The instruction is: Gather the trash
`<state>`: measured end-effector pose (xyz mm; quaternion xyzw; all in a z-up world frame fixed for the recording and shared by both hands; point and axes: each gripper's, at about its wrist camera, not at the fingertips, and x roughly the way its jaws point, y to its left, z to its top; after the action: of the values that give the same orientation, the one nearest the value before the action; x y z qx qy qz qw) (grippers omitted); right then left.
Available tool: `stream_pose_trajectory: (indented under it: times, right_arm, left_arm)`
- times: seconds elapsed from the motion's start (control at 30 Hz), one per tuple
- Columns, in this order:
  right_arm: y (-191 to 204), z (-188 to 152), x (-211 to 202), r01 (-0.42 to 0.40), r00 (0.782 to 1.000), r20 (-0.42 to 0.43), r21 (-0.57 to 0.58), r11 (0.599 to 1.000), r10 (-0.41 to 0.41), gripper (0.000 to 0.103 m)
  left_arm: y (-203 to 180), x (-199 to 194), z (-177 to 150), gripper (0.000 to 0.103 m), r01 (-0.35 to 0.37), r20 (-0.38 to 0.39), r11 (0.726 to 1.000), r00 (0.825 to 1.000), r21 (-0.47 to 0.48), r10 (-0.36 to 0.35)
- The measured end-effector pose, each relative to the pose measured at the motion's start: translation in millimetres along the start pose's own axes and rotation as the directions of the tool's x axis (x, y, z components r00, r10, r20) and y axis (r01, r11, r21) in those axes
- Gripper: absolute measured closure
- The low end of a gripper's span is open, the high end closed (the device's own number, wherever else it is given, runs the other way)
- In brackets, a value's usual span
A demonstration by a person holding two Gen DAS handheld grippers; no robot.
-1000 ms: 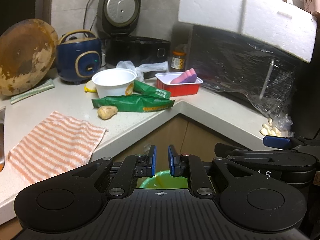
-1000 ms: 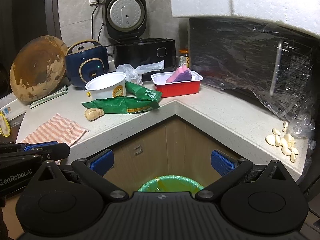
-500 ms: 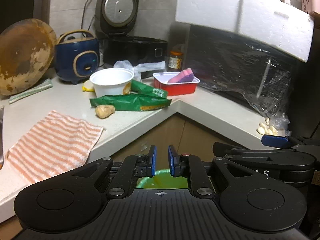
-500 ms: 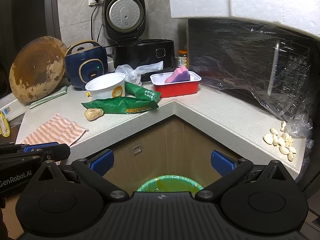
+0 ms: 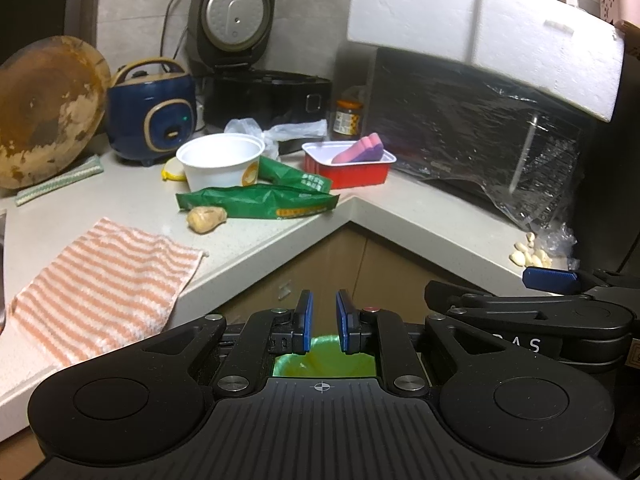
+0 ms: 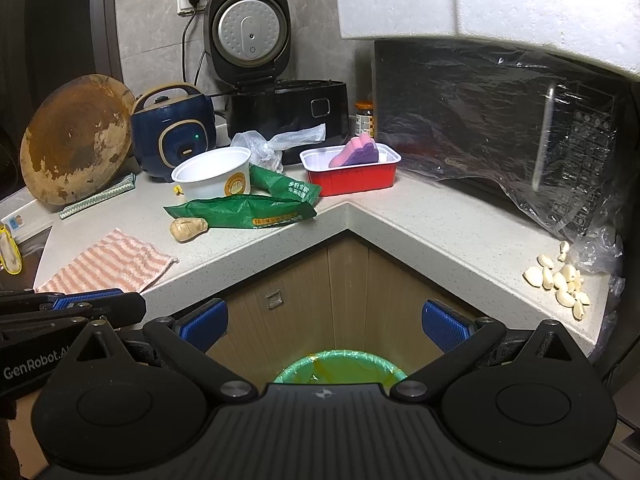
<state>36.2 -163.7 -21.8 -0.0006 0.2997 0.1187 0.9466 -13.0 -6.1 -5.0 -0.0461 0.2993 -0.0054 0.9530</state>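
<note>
Left claw (image 5: 323, 322) narrowed to a slim gap, nothing between the blue pads, hanging off the tabletop (image 5: 256, 236) edge over the cabinet corner, with the green-lined bin (image 5: 324, 354) showing just below and behind the fingertips. Right claw (image 6: 324, 324) spread wide and empty, likewise off the tabletop edge, the same bin (image 6: 340, 368) straight beneath the gap between its fingers. Trash well apart from both claws, up on the tabletop near the inner corner: a long green wrapper (image 5: 260, 202) lying flat closest to the edge, a second green wrapper (image 5: 296, 176) just behind it, a white cup (image 5: 220, 162) upright and touching that second wrapper, a crumpled clear bag (image 5: 276, 132) behind the cup. A ginger knob (image 5: 206, 218) touching the near end of the long wrapper. A red tray (image 5: 348, 170) beside the wrappers toward the microwave (image 5: 480, 140), holding pink and purple sponges (image 5: 360, 150). A striped cloth (image 5: 100, 280) draped at the tabletop edge, left of and nearest to the left claw. Garlic cloves (image 6: 560, 280) on the right wing of the tabletop, near the right claw's outer finger but not touching. All trash seen ahead of and above the fingertips in both views, none within reach of the pads.
</note>
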Motion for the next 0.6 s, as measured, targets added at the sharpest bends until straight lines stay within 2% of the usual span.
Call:
stream_pose_trajectory:
  times: [0.6]
  right_arm:
    - [6, -3, -4, -0.001, 1.000, -0.002, -0.011, 1.000, 0.001, 0.000]
  left_arm:
    - [8, -5, -11, 0.086, -0.010, -0.021, 1.000, 1.000, -0.018, 0.010]
